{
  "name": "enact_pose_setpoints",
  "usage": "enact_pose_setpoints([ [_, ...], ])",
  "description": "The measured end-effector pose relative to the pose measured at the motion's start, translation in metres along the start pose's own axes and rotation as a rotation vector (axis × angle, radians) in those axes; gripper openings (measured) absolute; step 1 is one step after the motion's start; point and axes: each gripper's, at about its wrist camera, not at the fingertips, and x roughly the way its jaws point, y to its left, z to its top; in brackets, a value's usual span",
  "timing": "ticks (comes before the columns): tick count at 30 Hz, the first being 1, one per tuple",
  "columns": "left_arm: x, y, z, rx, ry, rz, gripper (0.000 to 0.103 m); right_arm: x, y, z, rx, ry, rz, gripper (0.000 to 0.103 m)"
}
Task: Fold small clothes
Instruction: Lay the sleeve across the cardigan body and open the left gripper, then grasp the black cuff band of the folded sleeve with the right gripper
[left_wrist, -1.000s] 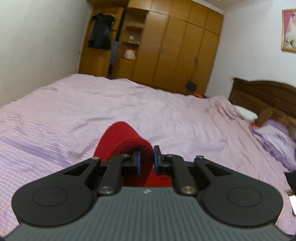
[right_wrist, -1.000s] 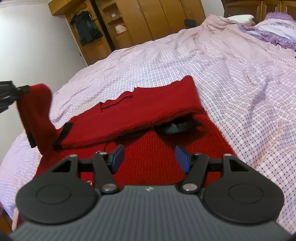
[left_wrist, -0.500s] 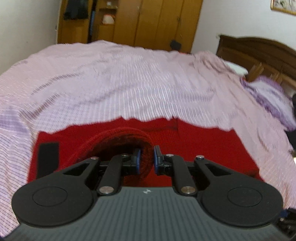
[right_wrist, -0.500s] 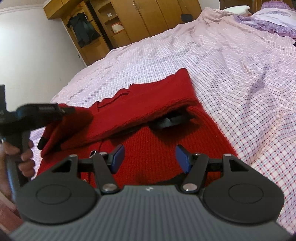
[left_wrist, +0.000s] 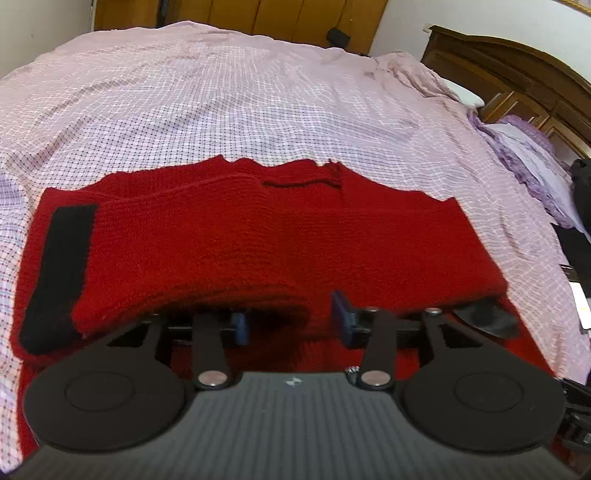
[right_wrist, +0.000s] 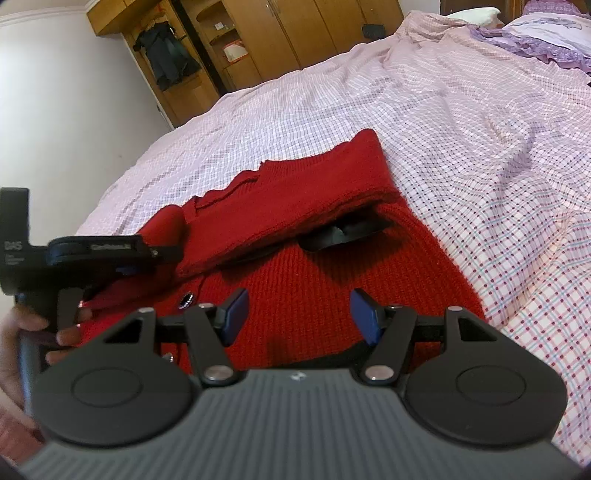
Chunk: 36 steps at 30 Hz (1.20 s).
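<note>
The left tool sits low over the near left part of a red knitted sweater spread on a bed covered in a pink checked sheet; its jaws have just been opening and now stand moderately apart, with a folded red sleeve draped over the left blue pad and hanging between the pads, no longer pinched as far as the blurred view lets one judge. Left of this tool a black band of the garment lies along the sweater's edge. In the right wrist view the same left tool shows at the far left, gripped by a hand, its tip at the folded sleeve. The right tool hovers with its jaws wide and nothing between them, just above the sweater's ribbed body, a dark button just left of its left pad. Ahead of it the upper part of the sweater is folded down over the body, a black piece peeking from under the fold. Beyond to the right lie purple pillows; wooden wardrobes stand past the bed.
</note>
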Motion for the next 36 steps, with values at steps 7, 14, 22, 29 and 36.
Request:
enact_pose_setpoints([
  [7, -0.033, 0.003, 0.000, -0.022, 0.004, 0.087, 0.060, -0.004, 0.007, 0.002, -0.015, -0.010, 0.013, 0.063],
  [14, -0.073, 0.020, -0.005, -0.029, 0.019, 0.154, 0.060, -0.008, 0.022, 0.008, -0.060, -0.023, 0.044, 0.063],
  [22, -0.118, 0.050, 0.003, -0.005, -0.007, 0.282, 0.060, -0.008, 0.046, 0.015, -0.123, -0.032, 0.105, 0.063],
  [29, -0.134, 0.085, 0.001, -0.010, 0.006, 0.366, 0.060, -0.002, 0.070, 0.018, -0.179, -0.012, 0.132, 0.063],
  [36, -0.118, 0.117, -0.022, -0.126, 0.029, 0.363, 0.060, 0.014, 0.116, 0.018, -0.308, 0.021, 0.183, 0.063],
])
